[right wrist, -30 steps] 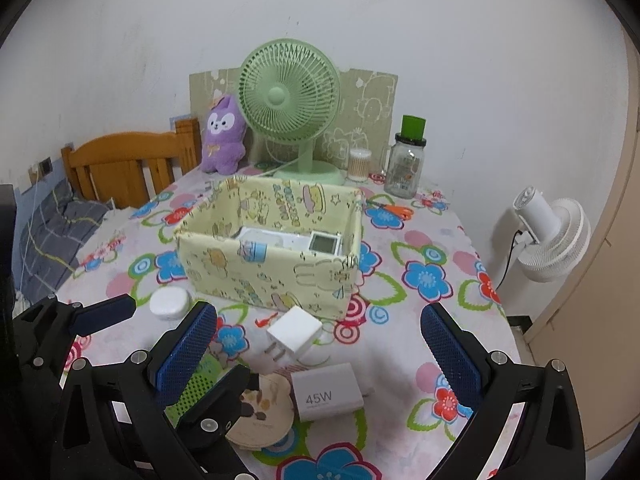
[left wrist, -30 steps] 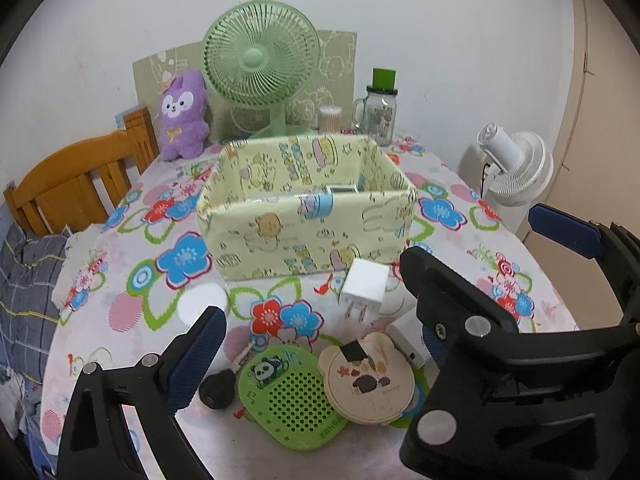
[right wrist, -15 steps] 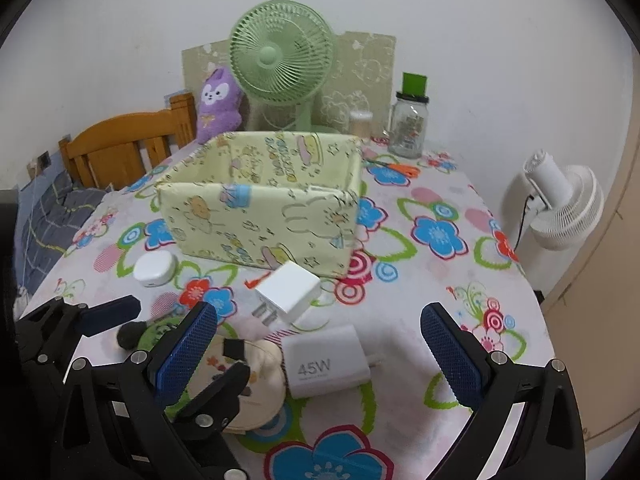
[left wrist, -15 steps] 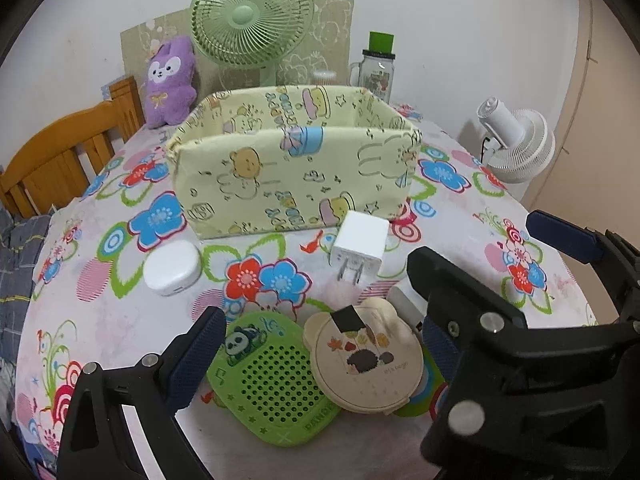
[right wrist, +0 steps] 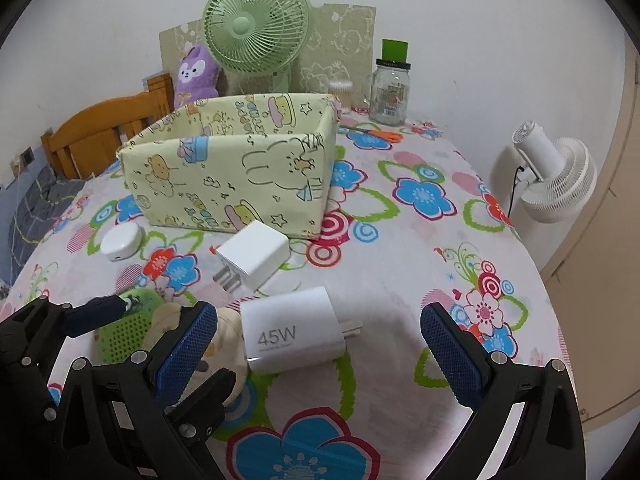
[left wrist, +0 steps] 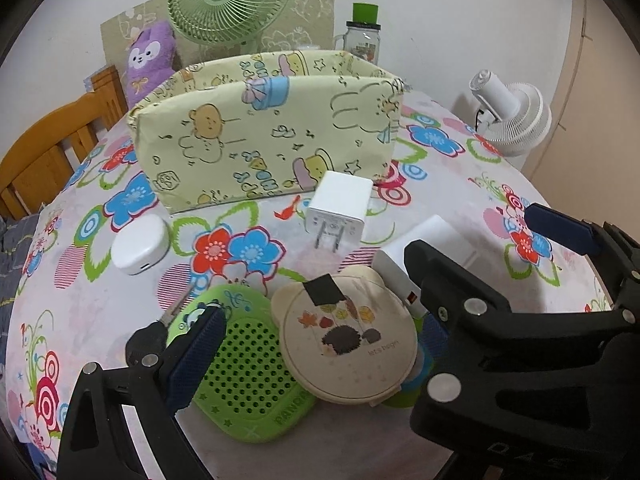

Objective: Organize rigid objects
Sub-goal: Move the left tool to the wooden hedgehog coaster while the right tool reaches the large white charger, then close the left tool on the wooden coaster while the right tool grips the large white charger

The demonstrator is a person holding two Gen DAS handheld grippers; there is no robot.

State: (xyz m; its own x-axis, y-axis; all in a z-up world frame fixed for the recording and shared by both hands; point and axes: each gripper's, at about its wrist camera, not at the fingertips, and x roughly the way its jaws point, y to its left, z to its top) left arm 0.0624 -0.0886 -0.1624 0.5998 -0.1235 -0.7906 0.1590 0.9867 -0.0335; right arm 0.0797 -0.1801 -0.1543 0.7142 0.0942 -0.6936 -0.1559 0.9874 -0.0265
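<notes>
Low over the near edge of the flowered tabletop (right wrist: 400, 264), both claws gape wide and grip nothing. Left claw (left wrist: 316, 344) straddles the green perforated case (left wrist: 248, 372) and the round cream case (left wrist: 348, 344) that overlaps it. Right claw (right wrist: 320, 344) brackets the white 45W charger (right wrist: 292, 330), pads clear of it on both sides. Smaller white plug adapter (right wrist: 254, 256) lies just beside the yellow cartoon box (right wrist: 228, 184), prongs toward the near edge. White oval case (left wrist: 140, 246) sits near the left edge. Dark object (left wrist: 146, 342) beside the green case, possibly a key.
</notes>
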